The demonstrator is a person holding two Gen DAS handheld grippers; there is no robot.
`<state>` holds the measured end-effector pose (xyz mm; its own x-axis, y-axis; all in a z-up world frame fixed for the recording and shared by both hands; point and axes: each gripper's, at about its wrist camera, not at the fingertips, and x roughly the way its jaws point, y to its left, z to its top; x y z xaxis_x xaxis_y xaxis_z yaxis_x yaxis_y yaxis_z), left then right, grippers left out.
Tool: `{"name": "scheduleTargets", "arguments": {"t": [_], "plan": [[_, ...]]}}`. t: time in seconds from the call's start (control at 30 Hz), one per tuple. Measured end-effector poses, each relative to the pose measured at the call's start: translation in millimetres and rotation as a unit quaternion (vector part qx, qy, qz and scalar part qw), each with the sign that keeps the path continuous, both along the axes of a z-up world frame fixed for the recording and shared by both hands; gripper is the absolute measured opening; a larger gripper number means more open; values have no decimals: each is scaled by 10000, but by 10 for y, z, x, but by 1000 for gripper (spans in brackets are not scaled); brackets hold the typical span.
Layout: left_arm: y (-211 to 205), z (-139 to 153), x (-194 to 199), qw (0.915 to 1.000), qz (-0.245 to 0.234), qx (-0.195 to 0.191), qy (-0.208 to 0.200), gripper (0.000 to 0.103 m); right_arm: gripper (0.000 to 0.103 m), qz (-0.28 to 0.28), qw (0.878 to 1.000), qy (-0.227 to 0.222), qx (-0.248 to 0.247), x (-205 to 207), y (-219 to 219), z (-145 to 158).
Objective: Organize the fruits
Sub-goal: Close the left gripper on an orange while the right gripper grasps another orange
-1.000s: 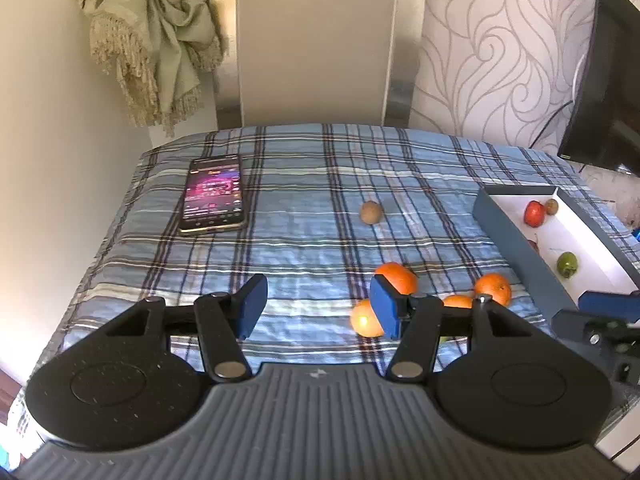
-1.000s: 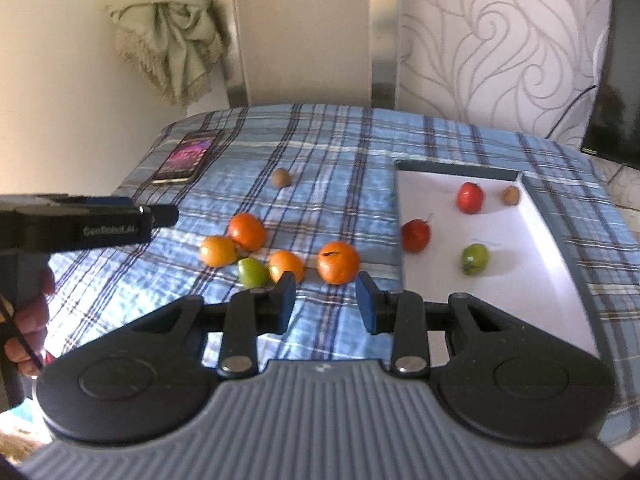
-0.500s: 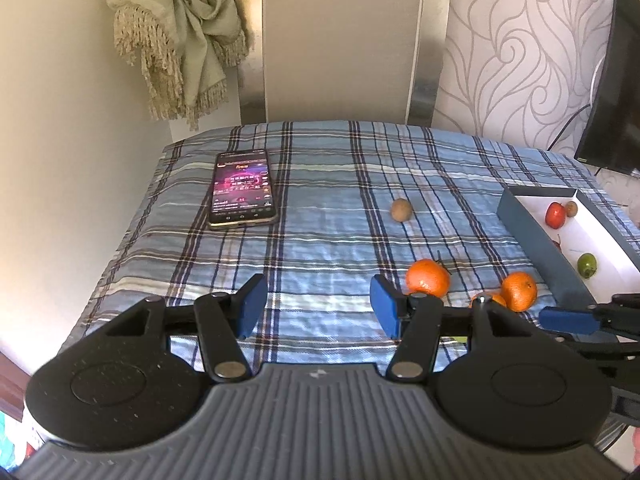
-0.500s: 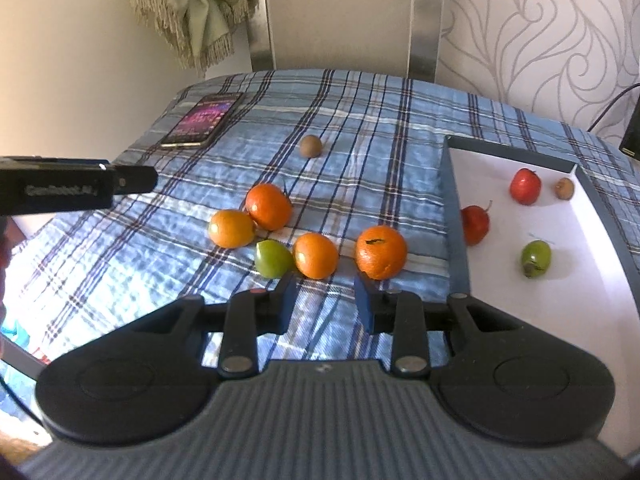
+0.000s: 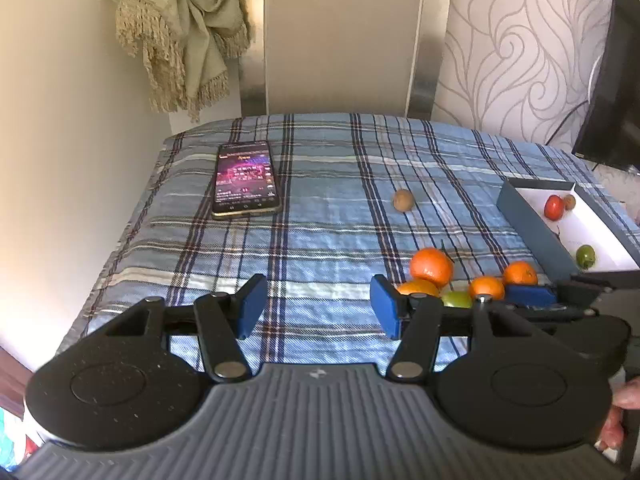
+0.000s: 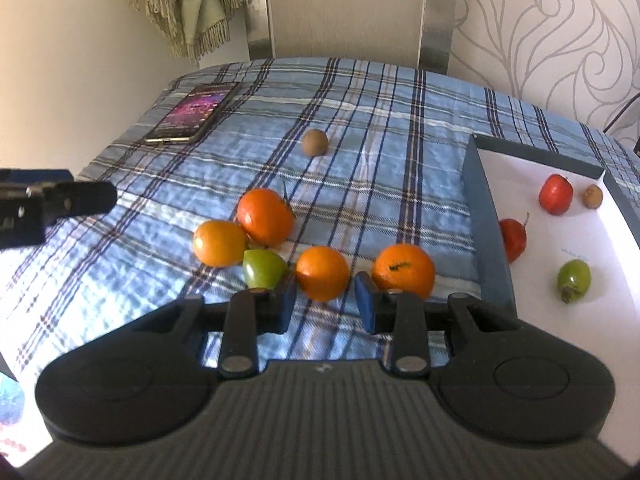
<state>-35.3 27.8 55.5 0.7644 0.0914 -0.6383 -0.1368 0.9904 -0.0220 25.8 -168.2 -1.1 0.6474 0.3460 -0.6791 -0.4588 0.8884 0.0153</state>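
Several oranges and a green fruit (image 6: 263, 268) lie clustered on the blue plaid cloth. My right gripper (image 6: 325, 304) is open, its fingers just before a small orange (image 6: 322, 273), with a bigger orange (image 6: 404, 271) to its right. A brown fruit (image 6: 315, 142) lies farther back alone. The blue box with white inside (image 6: 486, 216) holds two red fruits, a green one (image 6: 574, 280) and a small brown one. My left gripper (image 5: 316, 307) is open and empty, left of the oranges (image 5: 432, 266).
A phone (image 5: 245, 178) with a lit screen lies at the back left of the cloth. A chair back and a hanging green scarf (image 5: 180, 28) stand behind the table. A dark screen (image 5: 616, 92) is at the far right. The table's left edge drops off near the wall.
My right gripper has moved forward and down toward the orange cluster, so the fruits look larger. My left gripper has drifted left and back a little.
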Motion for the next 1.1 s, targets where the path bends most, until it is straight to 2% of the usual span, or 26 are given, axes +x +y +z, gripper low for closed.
{"name": "scheduleTargets", "arguments": {"t": [0.43, 0.73, 1.1], "plan": [[-155, -124, 45, 9990, -379, -159, 180, 63, 34, 51, 9999, -23, 90, -17, -14, 20], [-260, -317, 177, 9975, -567, -261, 318, 63, 34, 57, 9997, -109, 190, -289, -257, 341], [-391, -512, 414, 9958, -828, -214, 335, 61, 34, 181, 9981, -523, 269, -628, -400, 759]]}}
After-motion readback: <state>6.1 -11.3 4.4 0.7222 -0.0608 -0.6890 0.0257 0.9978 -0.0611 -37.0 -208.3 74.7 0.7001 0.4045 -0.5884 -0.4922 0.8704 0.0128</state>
